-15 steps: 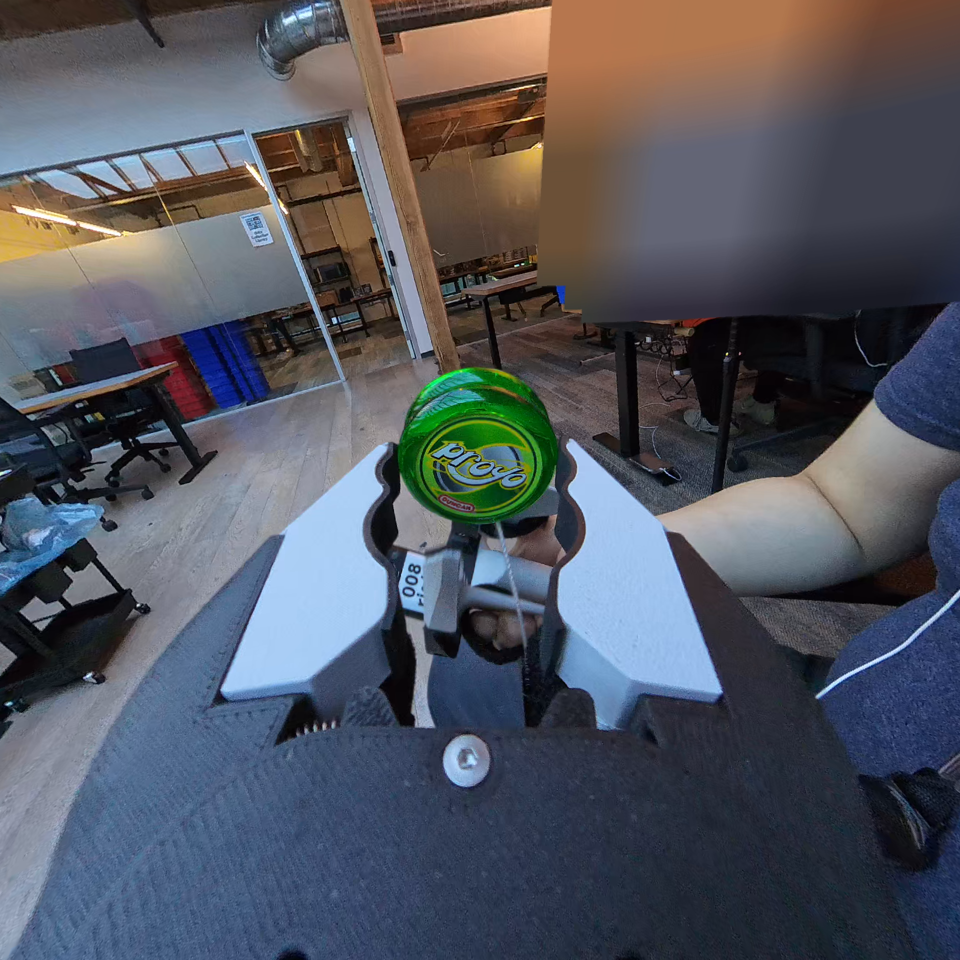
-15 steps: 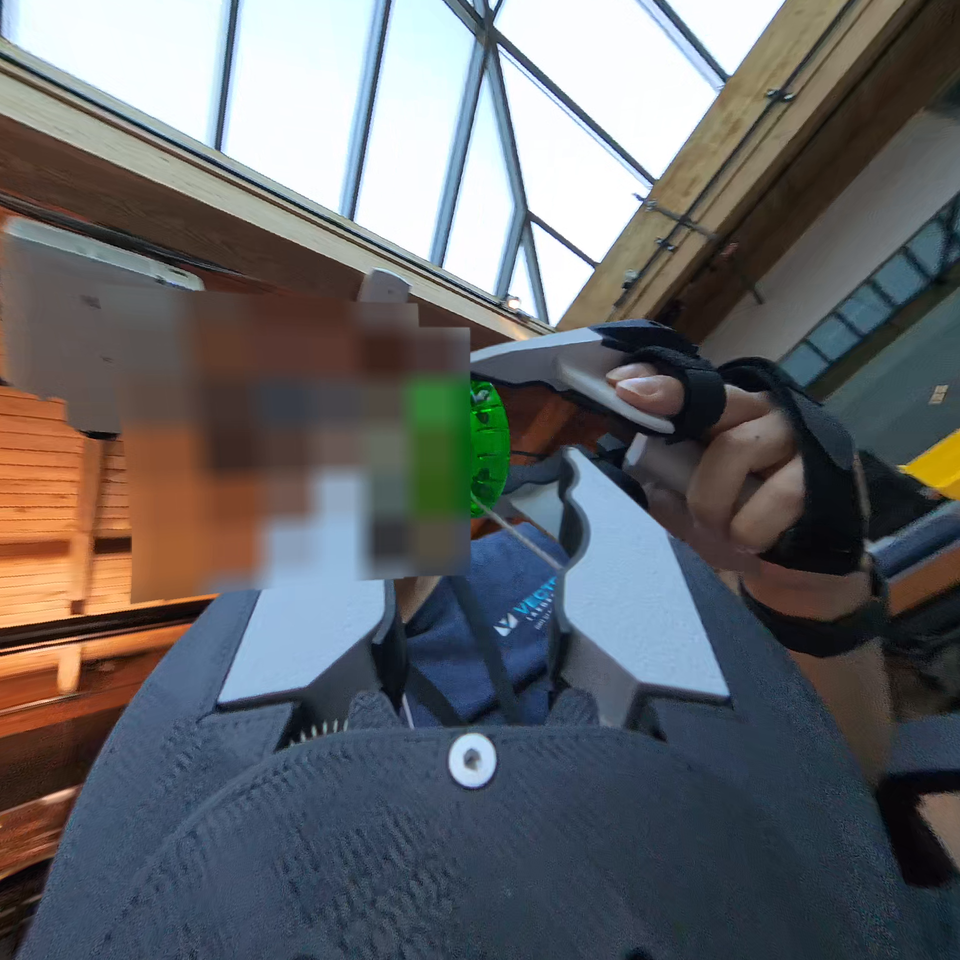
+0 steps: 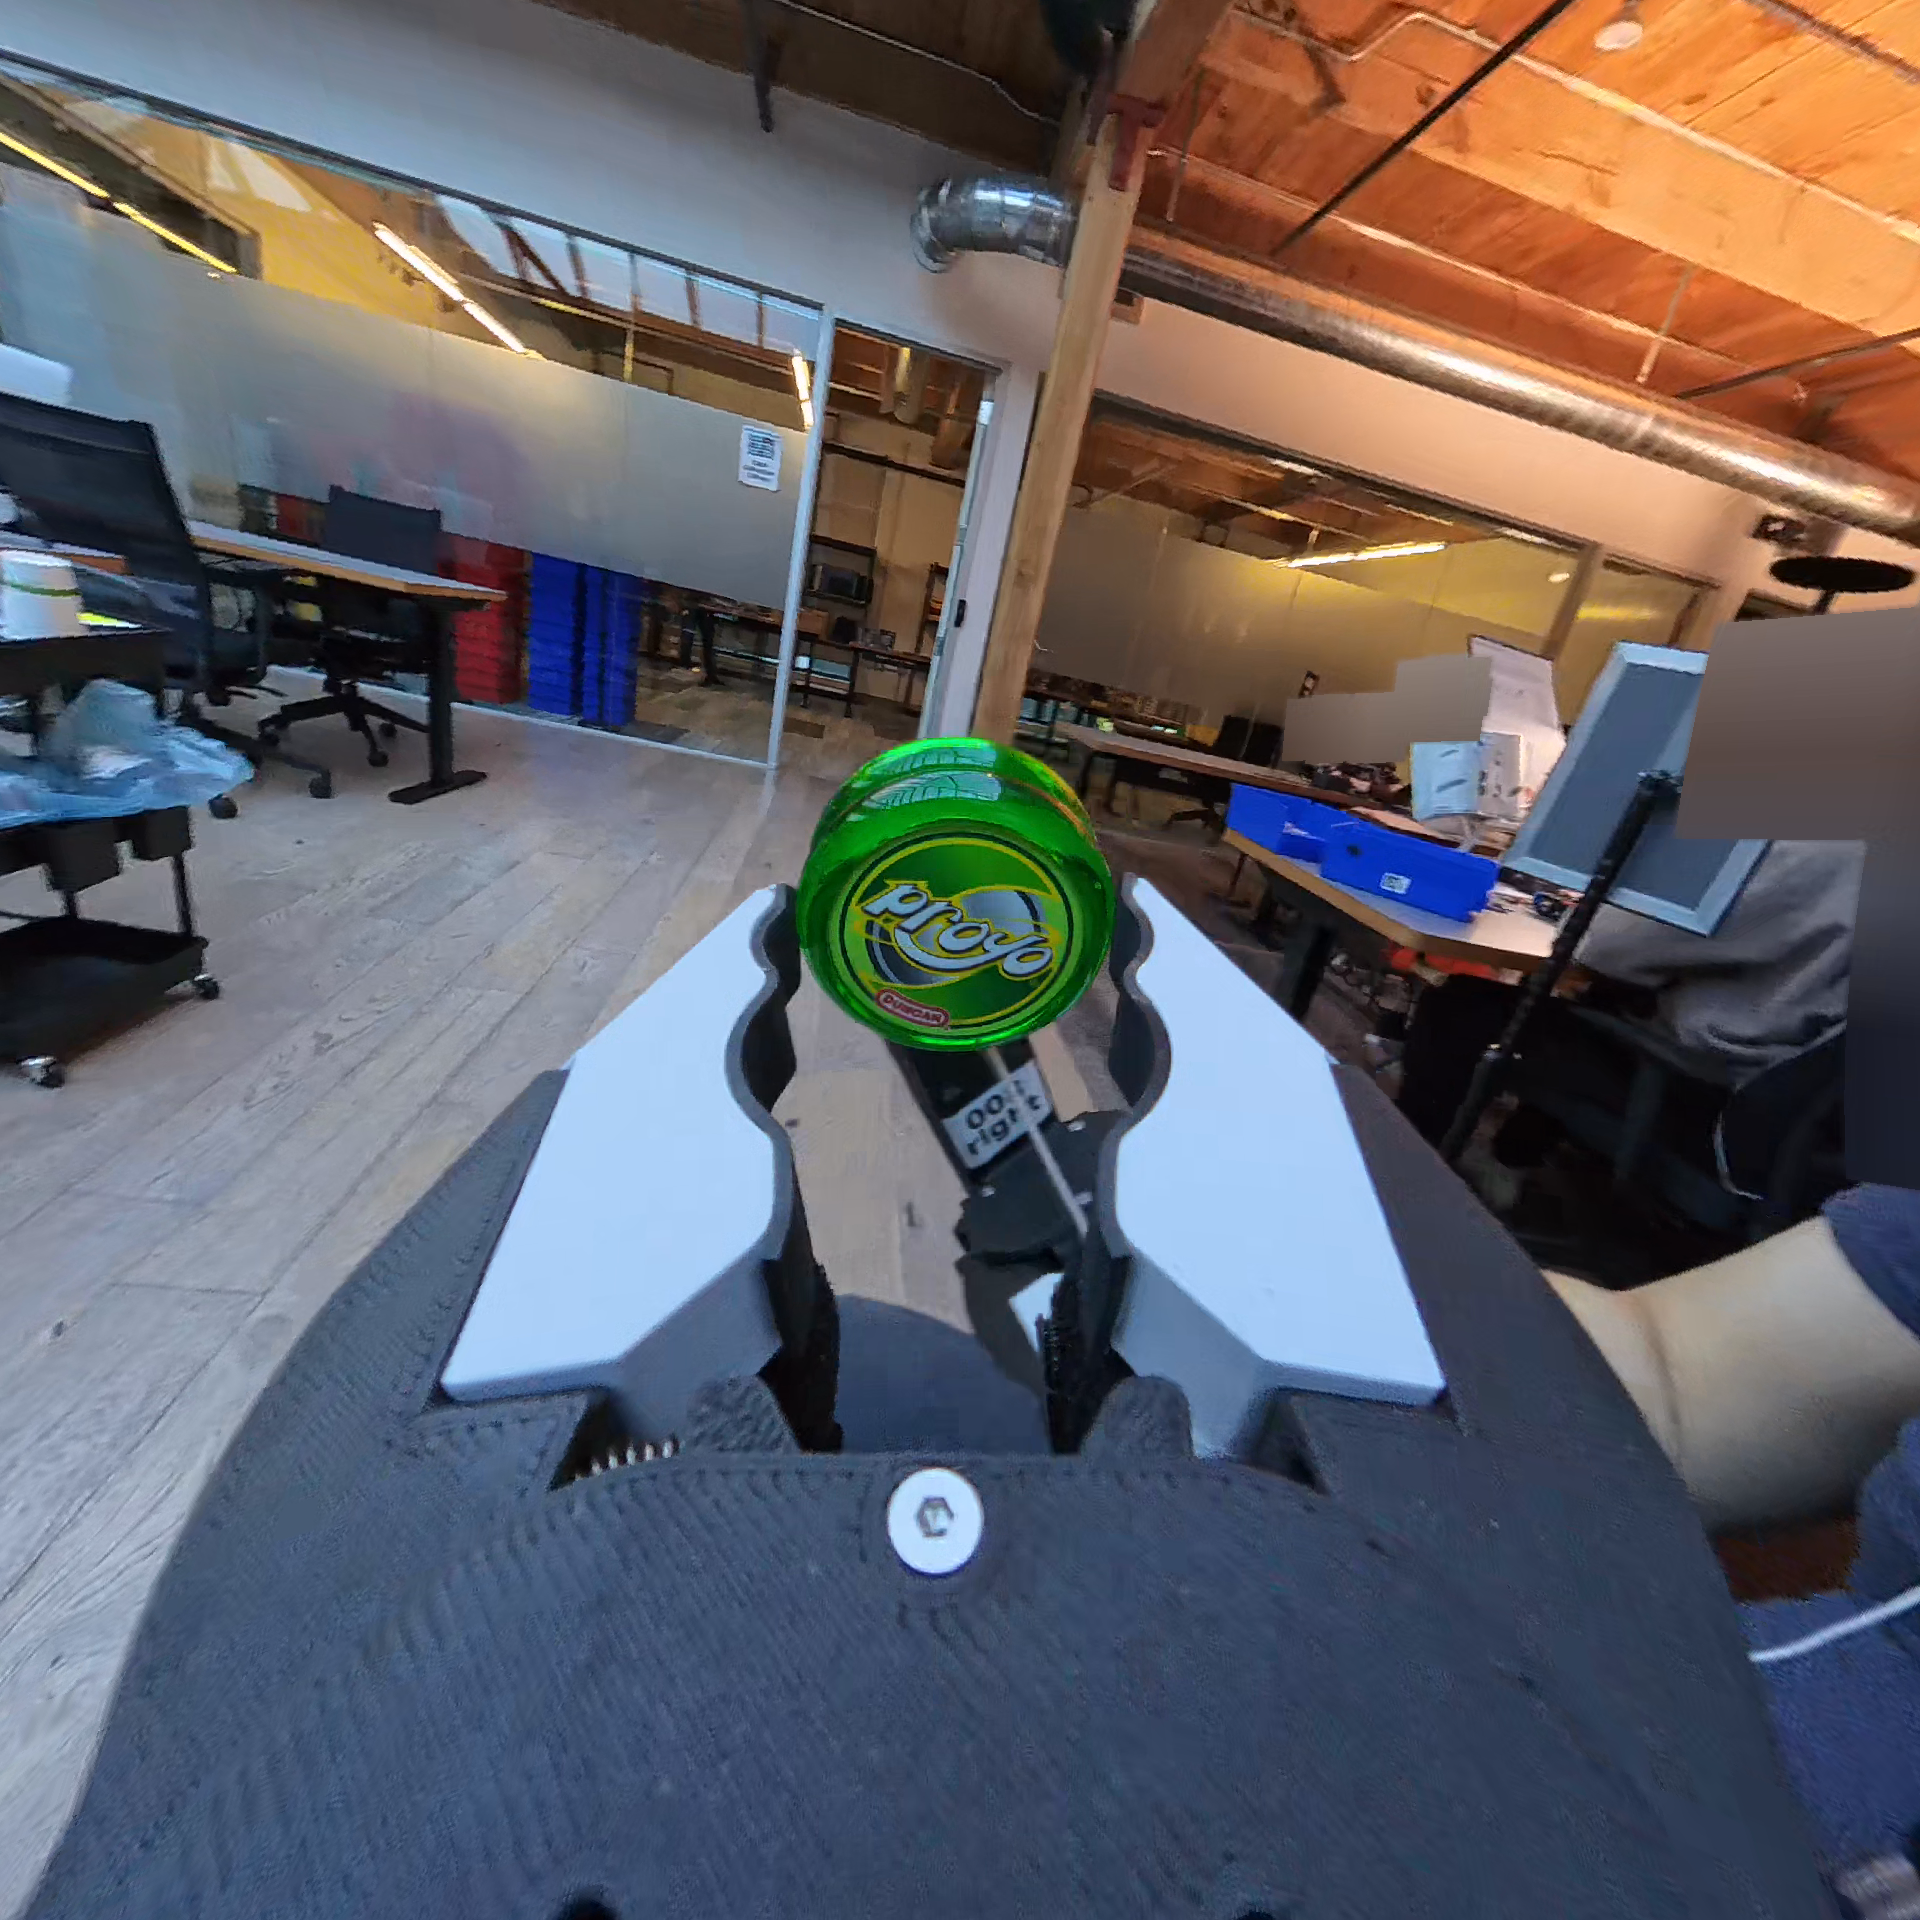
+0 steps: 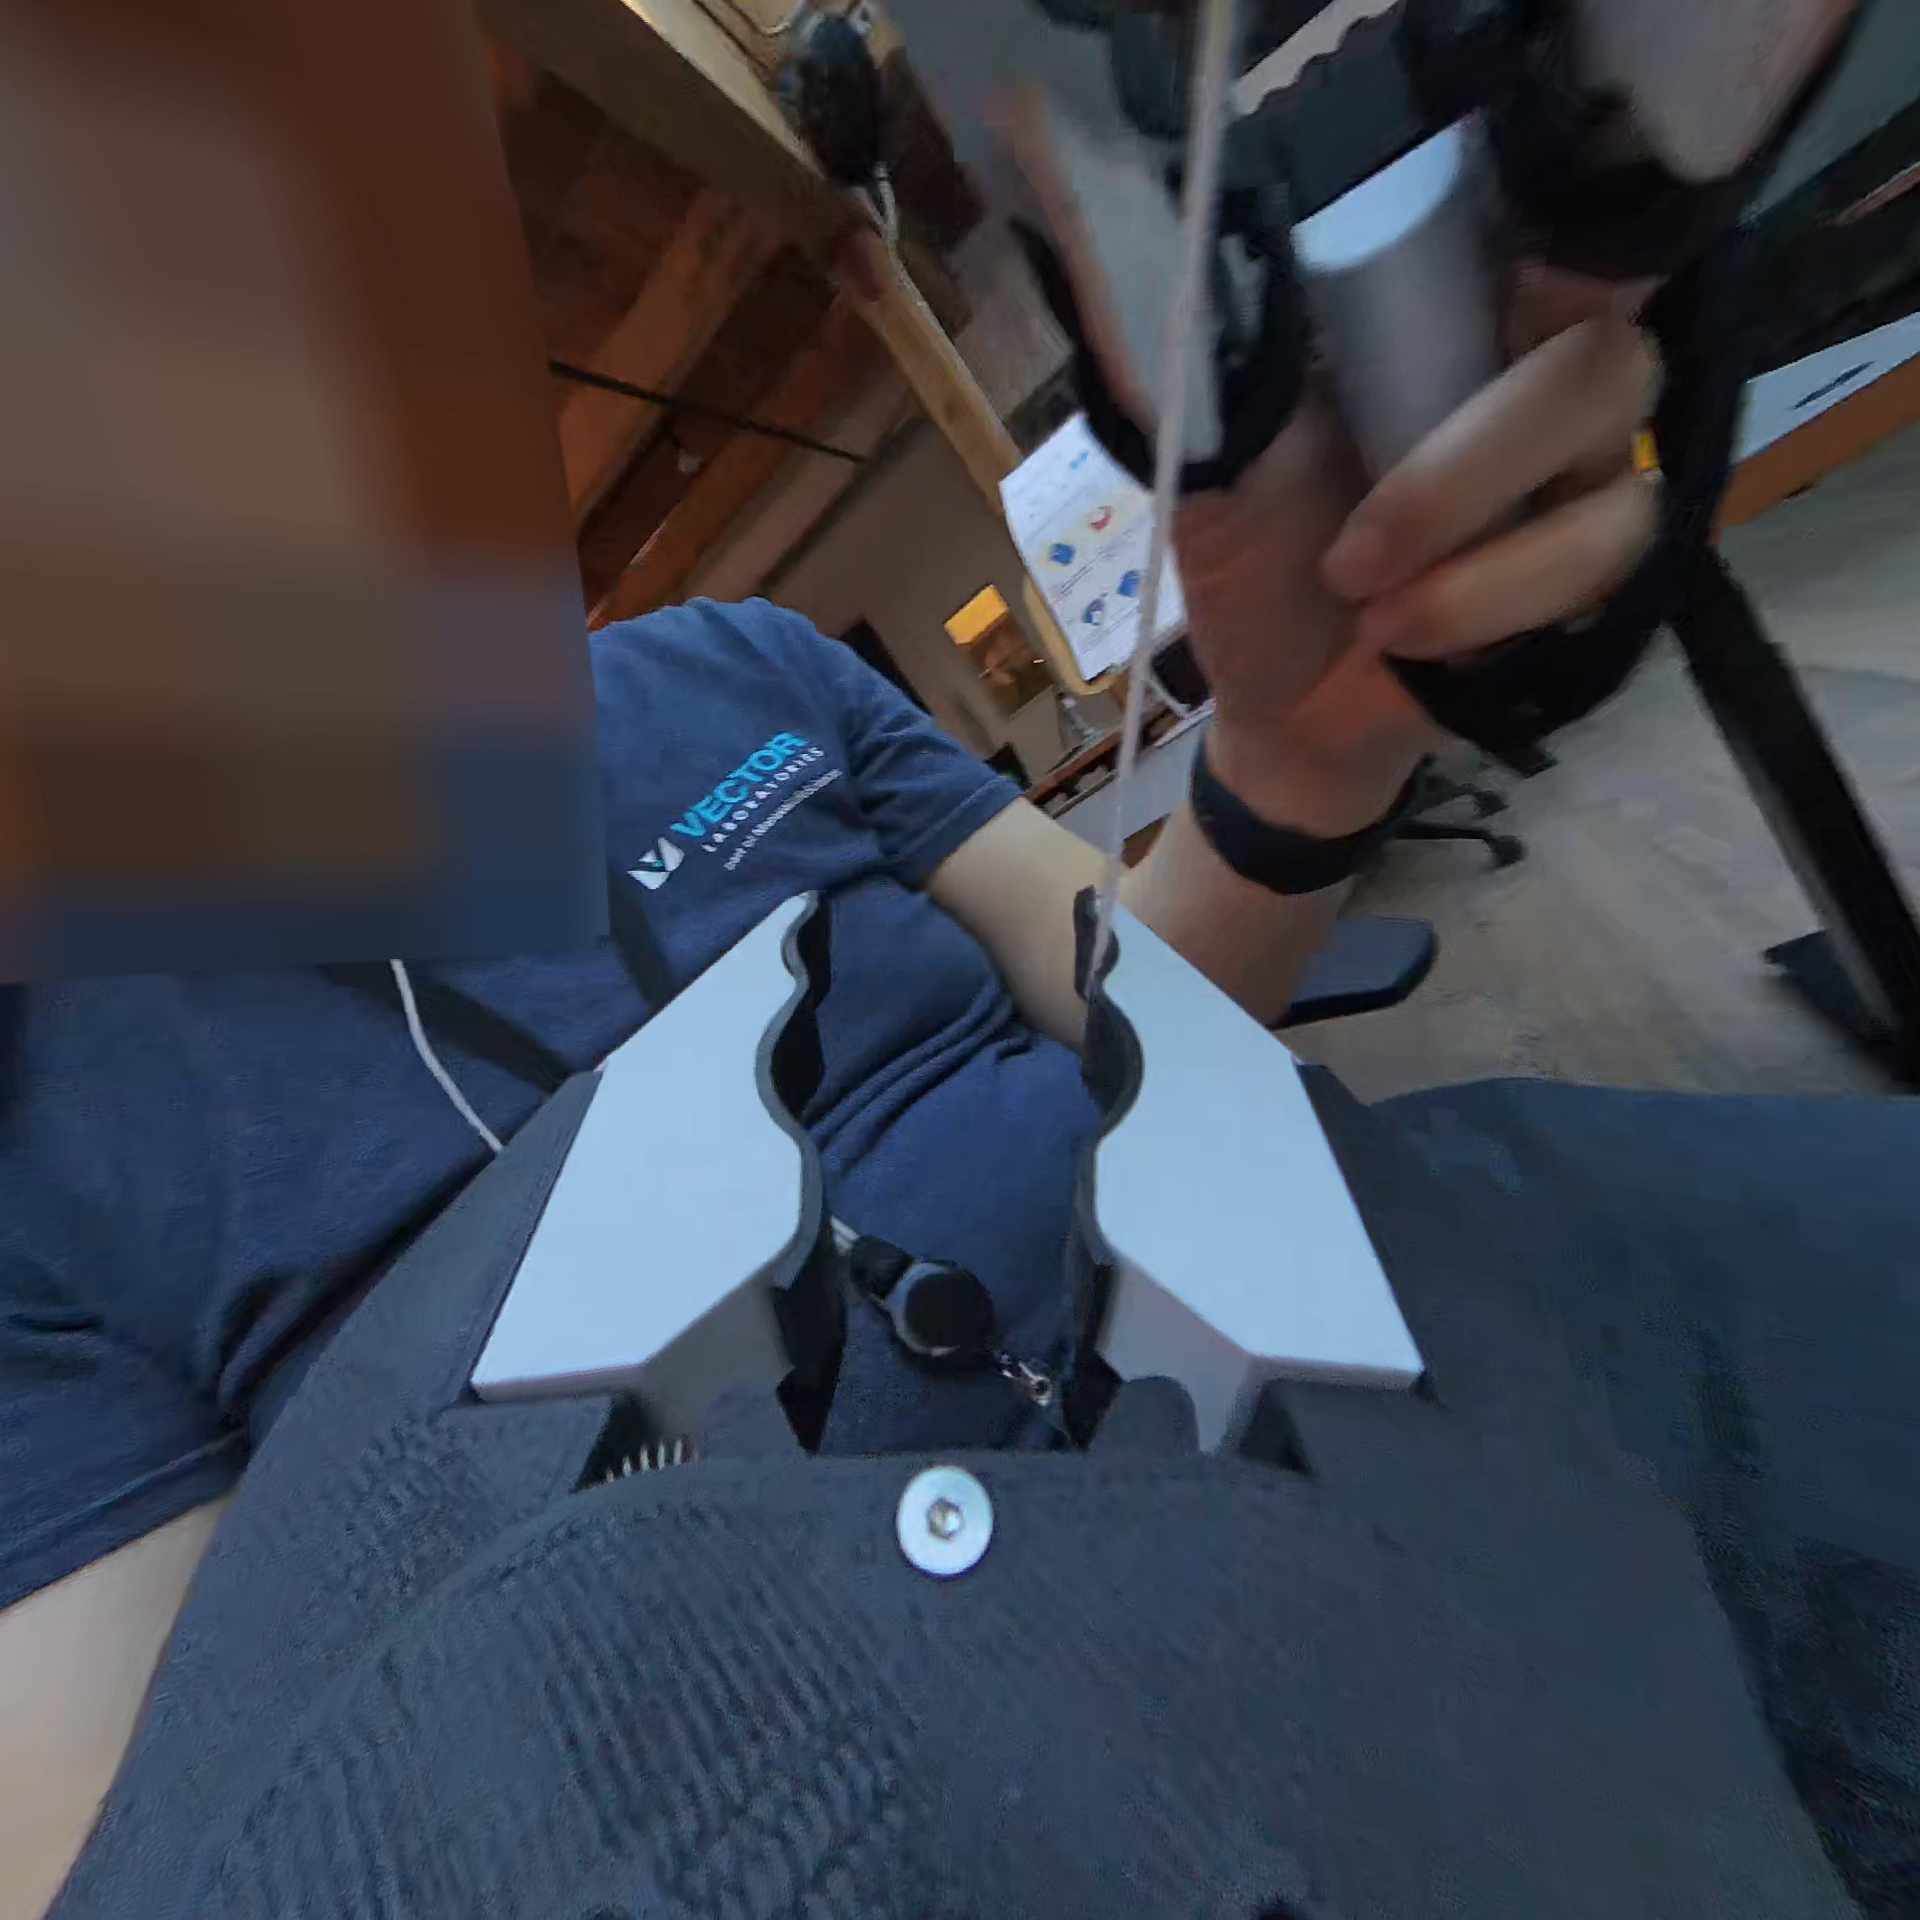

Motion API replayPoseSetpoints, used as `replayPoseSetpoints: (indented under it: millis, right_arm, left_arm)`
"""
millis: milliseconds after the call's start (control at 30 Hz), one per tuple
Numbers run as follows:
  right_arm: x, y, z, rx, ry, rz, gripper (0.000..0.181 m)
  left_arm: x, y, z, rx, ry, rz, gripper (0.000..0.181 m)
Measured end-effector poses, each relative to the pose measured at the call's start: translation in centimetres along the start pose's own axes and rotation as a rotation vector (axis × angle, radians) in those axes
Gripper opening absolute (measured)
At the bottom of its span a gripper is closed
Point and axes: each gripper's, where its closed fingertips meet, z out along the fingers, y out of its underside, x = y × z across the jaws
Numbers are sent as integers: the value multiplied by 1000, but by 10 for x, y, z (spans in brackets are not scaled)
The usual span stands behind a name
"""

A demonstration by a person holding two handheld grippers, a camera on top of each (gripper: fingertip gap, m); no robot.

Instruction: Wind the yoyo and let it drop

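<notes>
A translucent green yoyo sits clamped by its two faces between the tips of my left gripper, held up in the air. Its white string runs down from the yoyo to my right gripper, which shows below and behind it. In the right wrist view the string comes down taut from above and ends at the tip of the right finger. My right gripper has its jaws apart with nothing between them. The yoyo is out of the right wrist view.
A person in a blue shirt sits close behind the grippers, a gloved hand on the left gripper's handle. Desks and office chairs stand at the left, a wooden post ahead, and a table with blue bins at the right.
My left gripper has tilted upward with the yoyo still in it. My right gripper has dropped lower and now looks toward the person's chest, with more string stretched between the two.
</notes>
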Motion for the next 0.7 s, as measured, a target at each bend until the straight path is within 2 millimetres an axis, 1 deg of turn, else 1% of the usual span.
replayPoseSetpoints:
  millis: [33, 100, 133, 167, 200, 267, 300, 333, 367, 400, 467, 533, 600, 700]
  right_arm:
    - [-7, -1, 0, -1, -41, 14, 39]
    - [-17, -4, -1, -11, -61, 0, 27]
    - [-18, -4, -3, -35, -31, -11, 17]
    - [-15, -2, -6, -77, 33, -10, 7]
    - [-8, 1, -11, -130, 126, -6, 2]
    - [5, 7, -26, -230, 344, -31, 0]
    - [7, 7, -34, -267, 433, -56, 0]
    - [4, 5, -40, -292, 489, -87, 0]
    - [0, 1, -46, -306, 547, -123, 0]
    - [0, -4, -55, -320, 640, -160, 0]
    - [5, -14, -82, -368, 882, -246, 0]
    - [4, -20, -104, -428, 1064, -328, 1]
    - [-1, -27, -110, -443, 1137, -394, 0]
    - [-9, -43, -114, -394, 1192, -466, 0]
  left_arm:
    - [-13, 4, -4, -26, -57, 30, 59]
    - [-36, 18, -13, -106, -162, 100, 58]
    - [-42, 24, -16, -142, -186, 121, 59]
    - [-44, 30, -18, -166, -189, 126, 59]
    - [-44, 35, -19, -180, -181, 118, 59]
    - [-41, 46, -18, -207, -154, 95, 59]
    - [-40, 53, -17, -230, -146, 89, 59]
    - [-41, 60, -16, -258, -143, 90, 59]
    - [-41, 68, -15, -289, -141, 94, 59]
    - [-40, 76, -14, -319, -138, 96, 59]
    - [-35, 90, -10, -366, -114, 87, 59]
    - [-26, 102, -6, -402, -69, 62, 59]
    - [-12, 114, 0, -429, -4, 24, 59]
    - [15, 131, 9, -456, 121, -90, 60]
